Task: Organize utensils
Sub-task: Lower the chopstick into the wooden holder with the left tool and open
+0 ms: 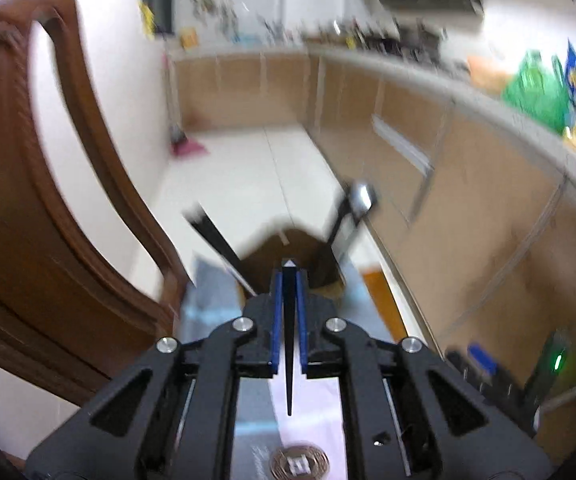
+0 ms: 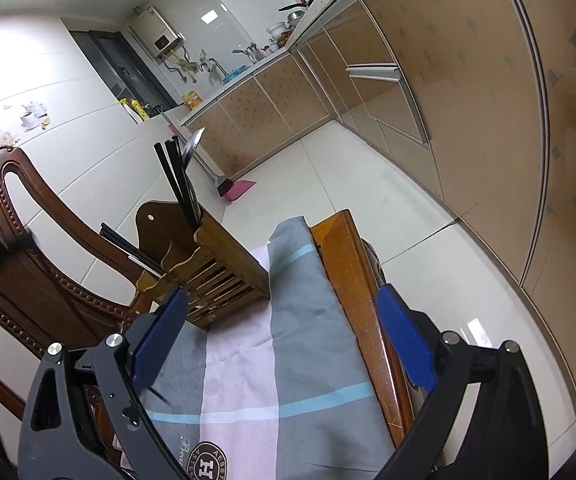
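My left gripper (image 1: 288,276) is shut on a black chopstick (image 1: 289,344) that runs back between its blue pads, its tip over the wooden utensil holder (image 1: 288,248). The holder (image 2: 224,276) stands on the striped cloth (image 2: 288,360) at the table's far end. Black chopsticks (image 2: 176,180) and a metal spoon (image 2: 192,142) stand in its right compartment; more black chopsticks (image 2: 128,248) lean out to the left. In the blurred left wrist view the spoon (image 1: 361,198) and chopsticks (image 1: 216,240) also show. My right gripper (image 2: 284,340) is open and empty, above the cloth in front of the holder.
A carved wooden chair (image 2: 28,264) stands left of the table. The table's wooden edge (image 2: 351,300) runs along the right of the cloth. Kitchen cabinets (image 2: 467,100) line the right side beyond a tiled floor. A pink dustpan (image 2: 238,189) lies on the floor.
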`<state>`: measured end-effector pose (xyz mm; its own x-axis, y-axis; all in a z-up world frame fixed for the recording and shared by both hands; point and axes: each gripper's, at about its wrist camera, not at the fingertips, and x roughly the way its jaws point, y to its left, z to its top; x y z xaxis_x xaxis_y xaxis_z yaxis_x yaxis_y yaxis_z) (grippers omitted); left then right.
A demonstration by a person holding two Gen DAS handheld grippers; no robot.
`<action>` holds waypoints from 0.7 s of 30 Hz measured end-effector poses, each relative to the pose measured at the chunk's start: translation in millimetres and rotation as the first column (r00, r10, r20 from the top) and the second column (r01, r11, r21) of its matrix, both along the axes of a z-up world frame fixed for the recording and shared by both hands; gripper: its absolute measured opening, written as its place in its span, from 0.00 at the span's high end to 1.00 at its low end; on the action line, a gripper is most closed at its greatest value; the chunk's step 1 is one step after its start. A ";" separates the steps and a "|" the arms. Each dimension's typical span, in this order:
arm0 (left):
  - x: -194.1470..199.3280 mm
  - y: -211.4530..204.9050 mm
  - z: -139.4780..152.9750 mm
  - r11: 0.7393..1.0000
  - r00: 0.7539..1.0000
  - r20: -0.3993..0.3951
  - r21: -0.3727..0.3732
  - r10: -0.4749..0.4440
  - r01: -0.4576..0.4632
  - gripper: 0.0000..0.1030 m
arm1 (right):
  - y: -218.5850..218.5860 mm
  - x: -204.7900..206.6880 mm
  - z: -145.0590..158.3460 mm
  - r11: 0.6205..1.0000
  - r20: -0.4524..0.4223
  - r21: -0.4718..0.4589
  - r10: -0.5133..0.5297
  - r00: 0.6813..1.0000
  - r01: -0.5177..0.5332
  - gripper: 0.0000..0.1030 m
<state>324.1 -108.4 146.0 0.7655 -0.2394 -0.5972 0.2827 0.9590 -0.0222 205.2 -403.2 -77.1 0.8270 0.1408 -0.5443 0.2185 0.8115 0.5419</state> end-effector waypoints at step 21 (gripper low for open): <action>133.0 13.6 -66.4 0.957 0.977 -0.094 -0.203 0.190 -0.206 0.94 | 7.5 5.2 -0.1 0.999 -0.010 -0.021 0.024 1.000 -0.024 0.10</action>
